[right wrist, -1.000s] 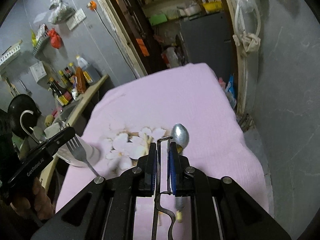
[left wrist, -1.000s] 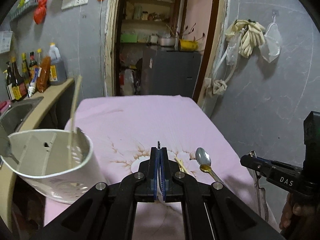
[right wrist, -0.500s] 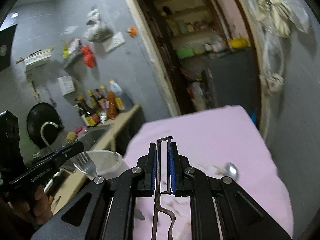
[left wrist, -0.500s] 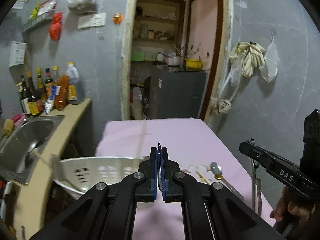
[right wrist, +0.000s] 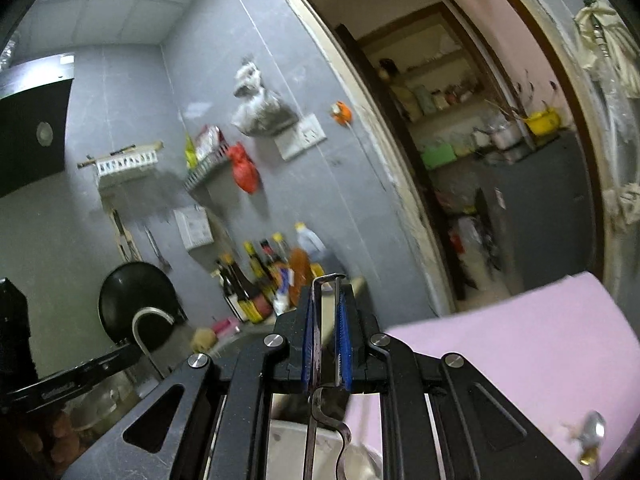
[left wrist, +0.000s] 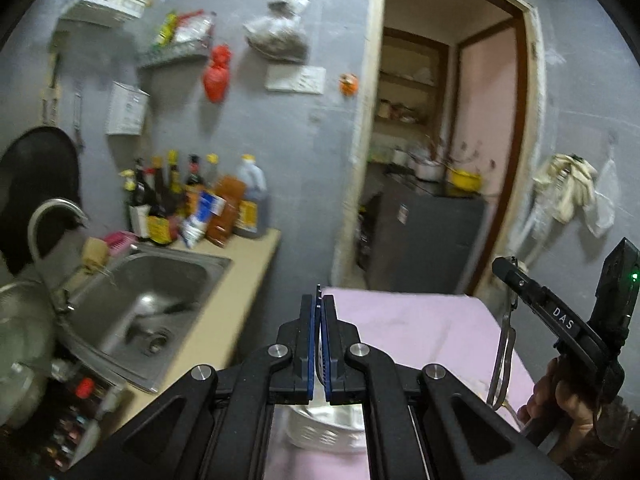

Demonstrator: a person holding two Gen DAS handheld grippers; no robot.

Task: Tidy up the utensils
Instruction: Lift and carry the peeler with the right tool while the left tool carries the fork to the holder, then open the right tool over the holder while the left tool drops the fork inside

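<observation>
My left gripper (left wrist: 319, 308) is shut on a fork; only its thin handle end (left wrist: 318, 292) shows between the blue pads. The white utensil holder (left wrist: 320, 428) sits on the pink cloth right below it. My right gripper (right wrist: 326, 300) is shut on a metal wire peeler (right wrist: 325, 360), which also hangs from that gripper in the left wrist view (left wrist: 505, 344). The holder's rim shows below it in the right wrist view (right wrist: 288, 448). A steel spoon (right wrist: 592, 438) lies on the cloth at the lower right.
A pink-covered table (left wrist: 420, 320) runs toward a doorway. To the left are a steel sink (left wrist: 136, 312) with a tap (left wrist: 52, 212), a row of sauce bottles (left wrist: 192, 204), and a black pan (right wrist: 136, 304) on the grey wall.
Both grippers have tilted up and lifted, so the table has dropped low in both views. The holder now lies under the fingers. Both stay shut on their utensils.
</observation>
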